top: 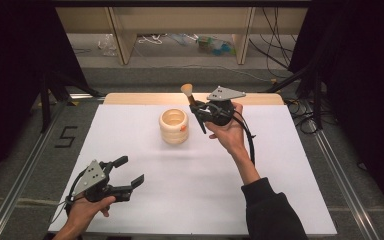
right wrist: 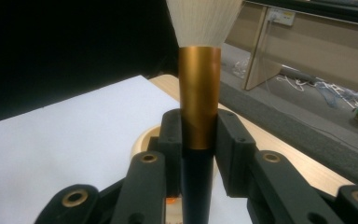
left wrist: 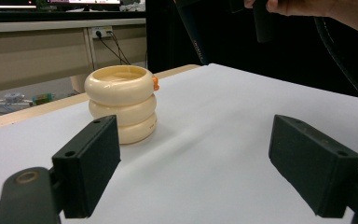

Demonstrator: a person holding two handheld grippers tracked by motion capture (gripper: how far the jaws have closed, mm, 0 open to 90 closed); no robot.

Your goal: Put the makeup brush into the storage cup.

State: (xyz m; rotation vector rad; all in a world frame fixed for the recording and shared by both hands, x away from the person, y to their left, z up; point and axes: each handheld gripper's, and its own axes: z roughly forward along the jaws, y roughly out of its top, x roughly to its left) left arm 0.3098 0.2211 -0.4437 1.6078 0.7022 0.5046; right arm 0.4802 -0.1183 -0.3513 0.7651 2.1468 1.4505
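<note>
**Brush Held Above the Table Beside a Cream Ribbed Pot**

The white rectangular table (top: pixel 190 180) carries a cream-coloured round pot made of three stacked bulging rings (top: pixel 174 126), standing upright toward the far middle of the surface. A small orange tab shows on its side, facing the person's right. From the left gripper view the pot (left wrist: pixel 121 103) sits ahead and to the left, open at the top.

The right gripper (top: pixel 198 111), held in the person's right hand (top: pixel 228 131), is raised over the far part of the table, just to the right of the pot and apart from it. Its black jaws are clamped on a make-up brush with a black handle, a gold metal collar and a pale bristle head (top: pixel 189 95). In the high view the bristle head points up and away, toward the table's far edge, while the dark handle slants down toward the person. The right gripper view shows the brush (right wrist: pixel 199 107) upright between the two jaw pads, which press on the lower end of the gold collar and the top of the black handle; the cream rim of the pot shows below and behind the jaws.

The left gripper (top: pixel 131 172), held in the left hand (top: pixel 87 210) near the table's near left corner, has its jaws spread wide with nothing between them. It points toward the pot but is well apart from it.
</note>
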